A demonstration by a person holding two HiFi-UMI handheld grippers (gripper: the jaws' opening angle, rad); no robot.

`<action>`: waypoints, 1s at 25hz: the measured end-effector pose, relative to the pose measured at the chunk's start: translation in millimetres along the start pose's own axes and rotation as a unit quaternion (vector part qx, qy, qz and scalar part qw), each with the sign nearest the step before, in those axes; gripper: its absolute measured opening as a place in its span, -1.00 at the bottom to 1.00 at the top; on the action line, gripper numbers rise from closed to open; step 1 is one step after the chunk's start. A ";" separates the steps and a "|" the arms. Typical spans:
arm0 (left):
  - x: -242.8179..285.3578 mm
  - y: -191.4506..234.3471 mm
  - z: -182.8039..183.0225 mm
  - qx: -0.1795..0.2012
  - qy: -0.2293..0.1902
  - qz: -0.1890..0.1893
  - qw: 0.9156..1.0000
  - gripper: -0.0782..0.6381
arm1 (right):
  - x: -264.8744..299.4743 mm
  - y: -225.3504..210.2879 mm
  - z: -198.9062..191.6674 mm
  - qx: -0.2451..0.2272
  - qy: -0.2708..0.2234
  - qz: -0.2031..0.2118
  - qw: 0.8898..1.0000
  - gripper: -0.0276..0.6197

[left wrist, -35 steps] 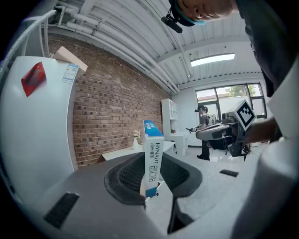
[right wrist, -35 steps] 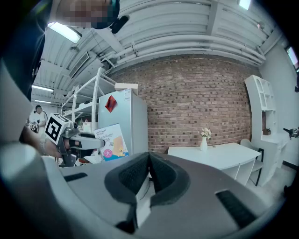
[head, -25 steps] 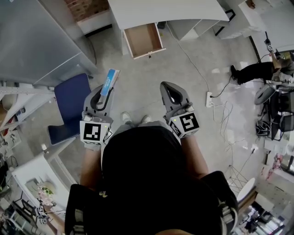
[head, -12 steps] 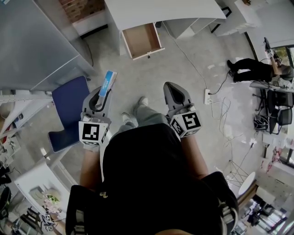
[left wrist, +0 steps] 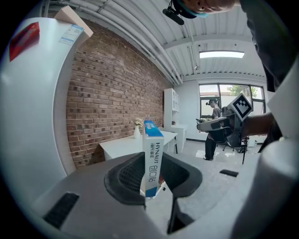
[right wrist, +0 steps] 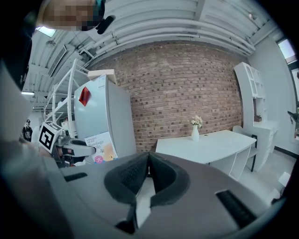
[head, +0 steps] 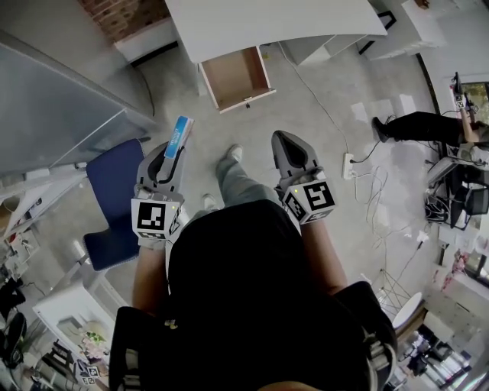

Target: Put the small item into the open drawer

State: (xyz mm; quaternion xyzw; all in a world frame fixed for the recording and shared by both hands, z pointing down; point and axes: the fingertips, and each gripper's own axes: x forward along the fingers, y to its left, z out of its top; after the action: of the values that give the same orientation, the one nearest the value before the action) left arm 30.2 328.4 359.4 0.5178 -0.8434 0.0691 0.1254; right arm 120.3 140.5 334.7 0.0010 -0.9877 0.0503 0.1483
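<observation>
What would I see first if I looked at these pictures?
The blue and white box jumps out first, pinched in the left gripper in front of the person. Ahead, an open drawer that looks empty sticks out from under the white desk. A blue chair stands at the person's left.

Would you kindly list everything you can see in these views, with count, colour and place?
Small blue-and-white cardboard box: one, blue and white, clamped upright at the person's left.
White desk: one, white, by the brick wall.
Open wooden drawer: one, light brown, pulled out of the desk ahead.
Blue chair: one, blue, floor at left.
White vase of flowers: one, white, on the desk.
Bystander in dark clothes: one, dark, far right.
Left gripper: one, grey, shut on the box.
Right gripper: one, grey, jaws together, empty.
</observation>
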 end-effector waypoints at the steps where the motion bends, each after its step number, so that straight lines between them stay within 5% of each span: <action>1: 11.8 3.3 2.4 0.001 0.003 -0.001 1.000 -0.51 | 8.4 -9.0 2.6 0.000 0.001 0.000 1.000 -0.88; 14: 166.4 7.4 8.5 0.044 0.085 -0.033 0.995 -0.51 | 83.9 -126.9 29.8 0.007 0.009 0.012 1.000 -0.88; 25: 248.5 -4.5 -18.8 0.068 0.175 -0.113 0.976 -0.51 | 97.8 -169.9 15.5 0.046 0.045 -0.032 0.997 -0.88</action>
State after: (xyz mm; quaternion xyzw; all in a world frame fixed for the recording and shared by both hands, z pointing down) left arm -70.5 118.2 447.7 0.5970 -0.7379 0.2010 0.2421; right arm 25.2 -28.8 365.4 0.0369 -0.9761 0.0906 0.1939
